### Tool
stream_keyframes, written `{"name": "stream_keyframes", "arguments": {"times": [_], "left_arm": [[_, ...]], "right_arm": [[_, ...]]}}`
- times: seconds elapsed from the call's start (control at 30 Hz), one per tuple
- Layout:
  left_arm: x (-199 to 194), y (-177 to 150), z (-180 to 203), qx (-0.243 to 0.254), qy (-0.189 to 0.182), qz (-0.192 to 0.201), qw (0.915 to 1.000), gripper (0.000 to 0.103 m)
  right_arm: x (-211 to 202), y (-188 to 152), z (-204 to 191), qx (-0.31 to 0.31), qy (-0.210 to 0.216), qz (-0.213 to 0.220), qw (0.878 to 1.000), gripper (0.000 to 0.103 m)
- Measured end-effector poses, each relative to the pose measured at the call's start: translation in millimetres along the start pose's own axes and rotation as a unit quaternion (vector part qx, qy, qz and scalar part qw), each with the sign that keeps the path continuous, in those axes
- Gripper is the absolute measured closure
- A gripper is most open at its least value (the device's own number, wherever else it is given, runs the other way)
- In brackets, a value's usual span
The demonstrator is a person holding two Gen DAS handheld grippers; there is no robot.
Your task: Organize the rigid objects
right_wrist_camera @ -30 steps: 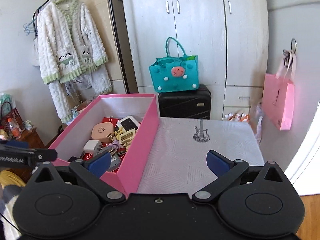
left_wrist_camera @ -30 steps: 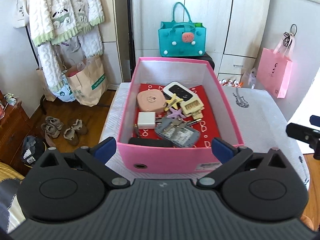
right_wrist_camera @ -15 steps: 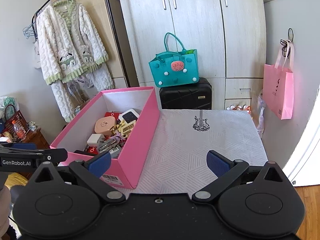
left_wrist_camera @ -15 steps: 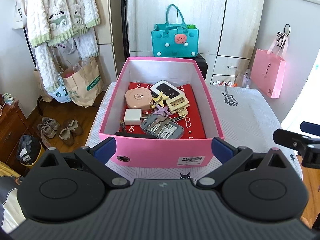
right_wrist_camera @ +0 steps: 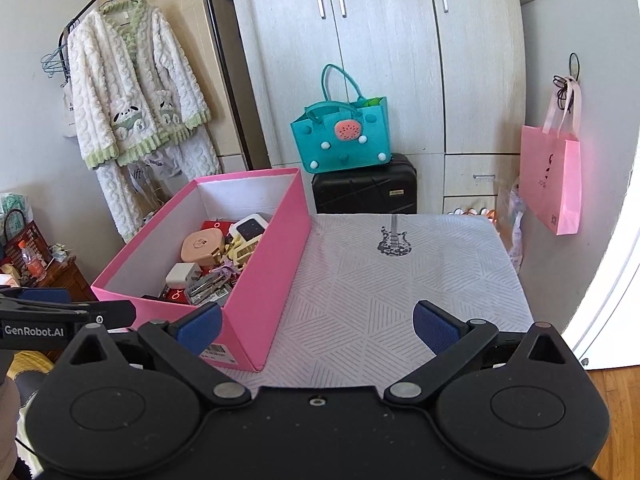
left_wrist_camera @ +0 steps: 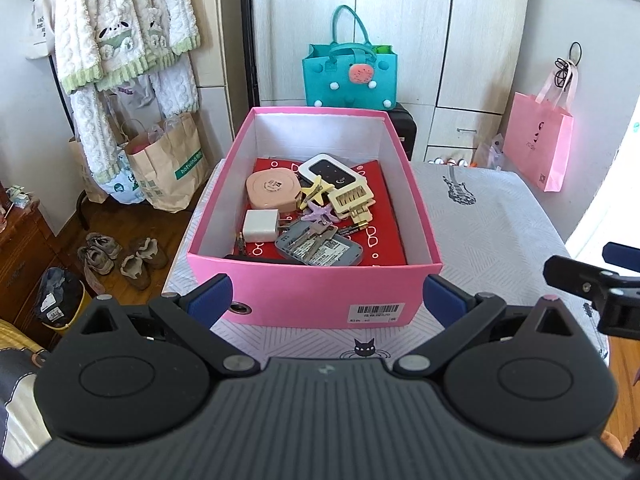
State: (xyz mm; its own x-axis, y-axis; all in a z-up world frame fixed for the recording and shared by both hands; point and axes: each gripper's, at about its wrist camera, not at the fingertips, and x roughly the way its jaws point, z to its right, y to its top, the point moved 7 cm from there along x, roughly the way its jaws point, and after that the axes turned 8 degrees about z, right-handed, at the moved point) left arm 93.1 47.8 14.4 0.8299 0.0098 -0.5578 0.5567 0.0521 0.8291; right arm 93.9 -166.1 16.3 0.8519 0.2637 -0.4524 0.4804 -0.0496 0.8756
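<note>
The pink box (left_wrist_camera: 316, 292) sits on the left part of the patterned counter (right_wrist_camera: 400, 280), holding small items — a round pink case (left_wrist_camera: 272, 190), a white charger (left_wrist_camera: 261, 226), keys (left_wrist_camera: 314, 234). Both tools — left tool (left_wrist_camera: 327, 300) and right tool (right_wrist_camera: 318, 324) — hover short of the box with fingers spread wide and nothing between them.

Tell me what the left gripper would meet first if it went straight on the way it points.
Probably the near wall of the pink box. The left gripper has open jaws either side of that wall, apart from it. Depth is unclear; aimed higher, it could clear the rim.
</note>
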Motion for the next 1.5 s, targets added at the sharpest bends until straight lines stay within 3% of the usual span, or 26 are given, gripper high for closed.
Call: {"name": "stream_keyframes", "arguments": {"times": [1.1,1.5], "left_arm": [[-7,-2,-3,-0.016,0.006,0.023,0.9996,0.0],[1,-7,-7,-0.019,-0.001,0.013,0.9997,0.0]], "right_arm": [[-7,-3,1,-0.002,-0.019,0.016,1.0,0.0],[-1,-10,3,0.004,-0.023,0.004,1.0,0.0]]}}
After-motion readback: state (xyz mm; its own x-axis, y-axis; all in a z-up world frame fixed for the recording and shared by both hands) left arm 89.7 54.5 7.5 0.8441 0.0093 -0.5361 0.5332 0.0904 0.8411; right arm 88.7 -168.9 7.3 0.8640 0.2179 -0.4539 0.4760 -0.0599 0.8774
